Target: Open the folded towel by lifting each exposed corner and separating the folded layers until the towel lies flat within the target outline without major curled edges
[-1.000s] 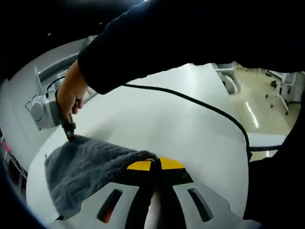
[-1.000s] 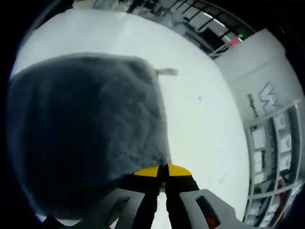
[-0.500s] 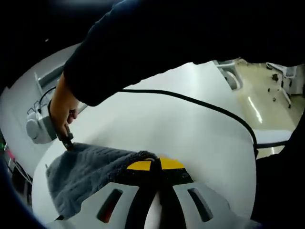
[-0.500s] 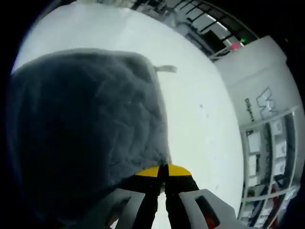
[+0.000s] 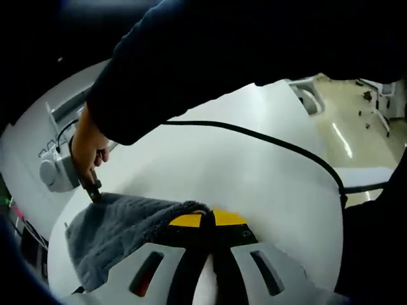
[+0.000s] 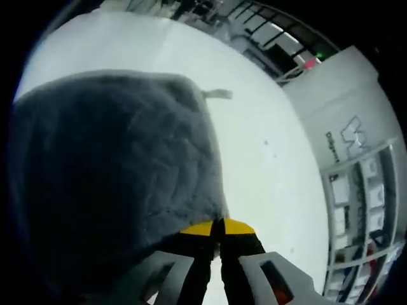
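Left gripper view: the left gripper (image 5: 205,221) has its yellow-tipped jaws pressed together on a corner of the grey towel (image 5: 121,232), which hangs and drapes off to the left over the white table (image 5: 222,171). Across the cloth, a person's hand (image 5: 88,147) below a dark sleeve (image 5: 210,57) works the right gripper (image 5: 94,189), its dark tips pinching the far corner. Compared with a second ago, the towel's span between the two grips looks much the same, with only a slight shift of the view; the layers seem held up and taut rather than newly separated, so the unfolding appears paused mid-lift. A black cable (image 5: 273,146) loops over the smooth tabletop.

Right gripper view: the right gripper's jaws are closed on the towel's near edge at the bottom, the yellow tips touching. The towel is thick, plush and quilted-looking, with rounded corners and a small loop tag (image 6: 217,94) jutting from its far corner. It has hardly moved across the half-second steps. No target outline can be made out on the table, so flatness within it cannot be judged yet.
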